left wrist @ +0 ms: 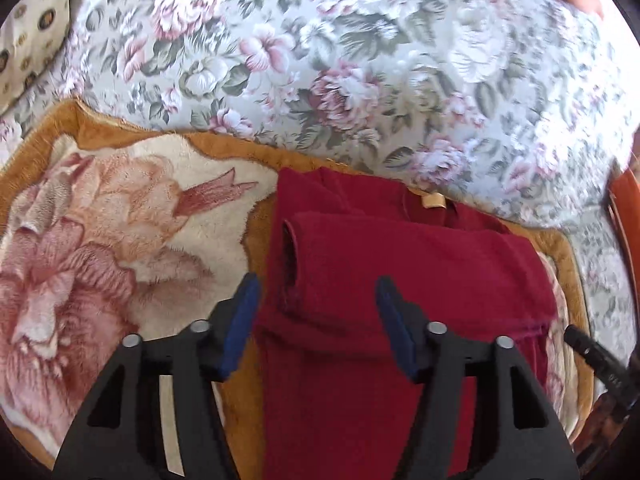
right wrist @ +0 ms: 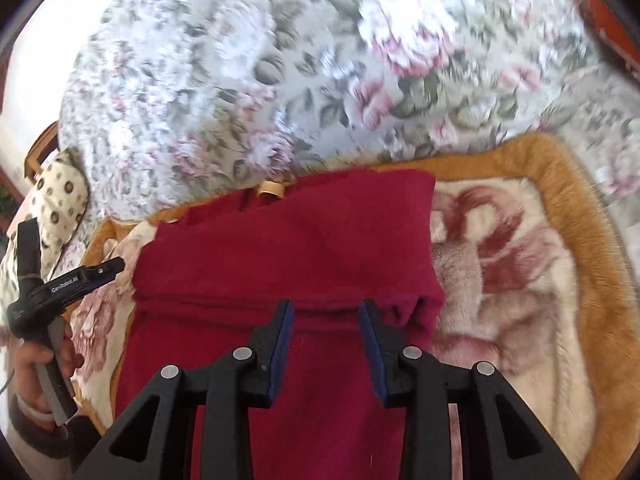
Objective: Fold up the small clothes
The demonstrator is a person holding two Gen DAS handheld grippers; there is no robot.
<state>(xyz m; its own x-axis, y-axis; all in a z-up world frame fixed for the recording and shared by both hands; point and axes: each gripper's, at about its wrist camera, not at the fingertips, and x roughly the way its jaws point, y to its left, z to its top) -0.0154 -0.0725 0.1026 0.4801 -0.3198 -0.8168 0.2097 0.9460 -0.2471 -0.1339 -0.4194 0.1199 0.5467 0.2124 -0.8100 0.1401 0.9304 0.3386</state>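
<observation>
A dark red knit garment (left wrist: 400, 280) lies partly folded on a fleece blanket, with a sleeve folded across it and a tan neck label (left wrist: 434, 202) at its far edge. My left gripper (left wrist: 318, 288) is open and empty, hovering over the garment's left edge near the sleeve cuff. In the right wrist view the same garment (right wrist: 288, 248) fills the middle, and my right gripper (right wrist: 326, 312) is open and empty above its folded sleeve edge. The left gripper (right wrist: 76, 284) also shows there at the far left, held in a hand.
The fleece blanket (left wrist: 100, 240) has a rose print and an orange border (right wrist: 580, 208). It lies on a floral bedspread (left wrist: 320, 60). A patterned pillow (left wrist: 32, 32) sits at the far left. A wooden chair edge (left wrist: 624, 208) shows at the right.
</observation>
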